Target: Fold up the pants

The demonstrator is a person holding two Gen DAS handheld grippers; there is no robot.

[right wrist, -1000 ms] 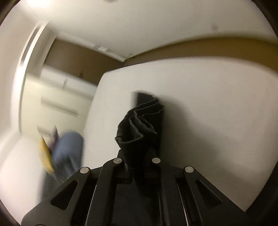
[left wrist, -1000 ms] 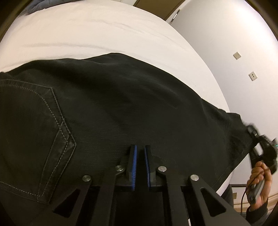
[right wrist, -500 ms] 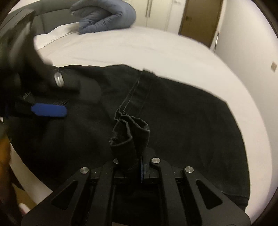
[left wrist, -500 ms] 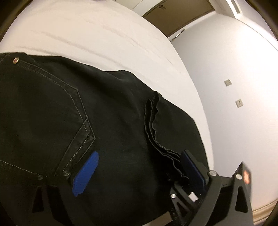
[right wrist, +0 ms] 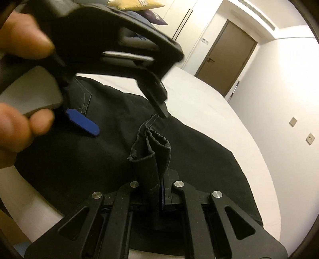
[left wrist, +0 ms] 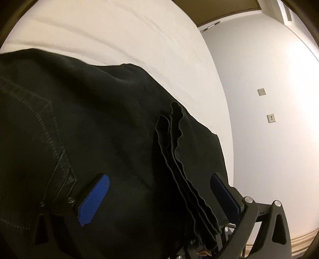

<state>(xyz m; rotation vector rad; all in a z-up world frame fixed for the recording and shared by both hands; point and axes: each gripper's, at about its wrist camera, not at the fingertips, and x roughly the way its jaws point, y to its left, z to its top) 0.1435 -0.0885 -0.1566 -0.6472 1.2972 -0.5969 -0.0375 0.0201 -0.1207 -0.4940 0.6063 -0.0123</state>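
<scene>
Black pants (left wrist: 99, 123) lie on a white bed, also in the right wrist view (right wrist: 199, 159). My left gripper (left wrist: 159, 197) is open wide, its blue pads (left wrist: 93, 201) spread just above the pants, with the bunched leg hems (left wrist: 175, 159) running between them. It also shows in the right wrist view (right wrist: 127, 113), held by a hand, right above the hems. My right gripper (right wrist: 157, 191) is shut on the bunched leg hems (right wrist: 151, 147), holding them over the pants' upper part.
The white bed (left wrist: 119, 39) extends beyond the pants; its right edge meets a white wall (left wrist: 269, 99) with sockets. A brown door (right wrist: 225, 59) stands at the far end. Pillows (right wrist: 127, 4) lie at the bed's head.
My right gripper carried the leg hems over onto the upper pants. My left gripper opened wide and moved in around the hems; it now sits closer to the right gripper.
</scene>
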